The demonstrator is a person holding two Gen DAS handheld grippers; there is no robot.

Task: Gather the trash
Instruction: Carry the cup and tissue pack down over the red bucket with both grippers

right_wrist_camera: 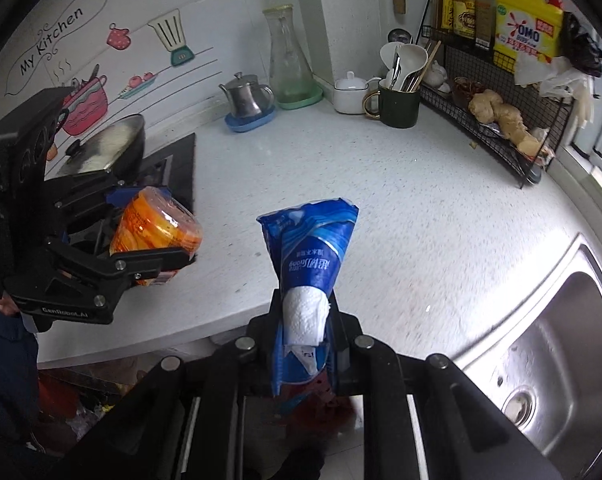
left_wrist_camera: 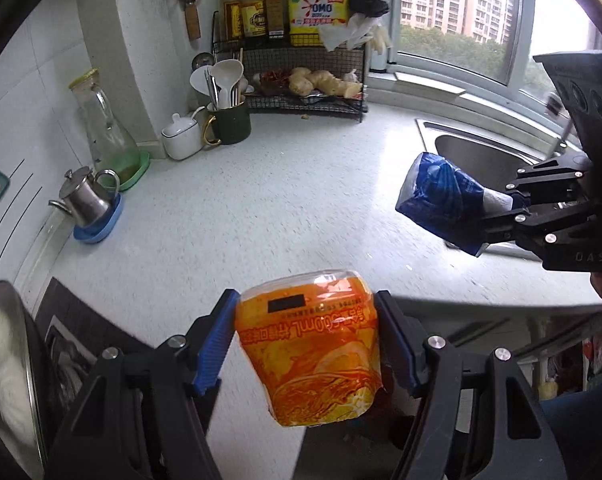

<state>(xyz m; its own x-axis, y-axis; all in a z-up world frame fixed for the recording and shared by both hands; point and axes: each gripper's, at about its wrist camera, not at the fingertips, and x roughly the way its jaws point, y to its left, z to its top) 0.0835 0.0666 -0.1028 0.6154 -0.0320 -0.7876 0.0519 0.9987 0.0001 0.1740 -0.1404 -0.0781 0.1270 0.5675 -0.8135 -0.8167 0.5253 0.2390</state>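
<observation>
The left gripper [left_wrist_camera: 307, 338] has its fingers [left_wrist_camera: 215, 344] spread about halfway and clamped on either side of a crushed orange bottle [left_wrist_camera: 313, 356], which hangs in the air over the near edge of the white counter [left_wrist_camera: 281, 200], clear of its surface. From the right wrist view that same orange bottle [right_wrist_camera: 153, 232] sits at nine o'clock, in front of the lidded pan [right_wrist_camera: 105, 148] on the stove

The right gripper [right_wrist_camera: 305, 320] is nearly closed — its fingers [right_wrist_camera: 343, 336] pinch the lower end of a blue tissue wrapper [right_wrist_camera: 313, 248] with a wad of white paper showing at the grip. The wrapper stands up between the fingers, lifted off the counter [right_wrist_camera: 401, 208]. Seen from the left wrist, the blue tissue wrapper [left_wrist_camera: 441, 200] is at three o'clock, held in front of the steel sink [left_wrist_camera: 473, 152]

At the back — around twelve o'clock — a wire rack [left_wrist_camera: 301, 76] holds sauce bottles and a yellow detergent jug [left_wrist_camera: 317, 4]
</observation>
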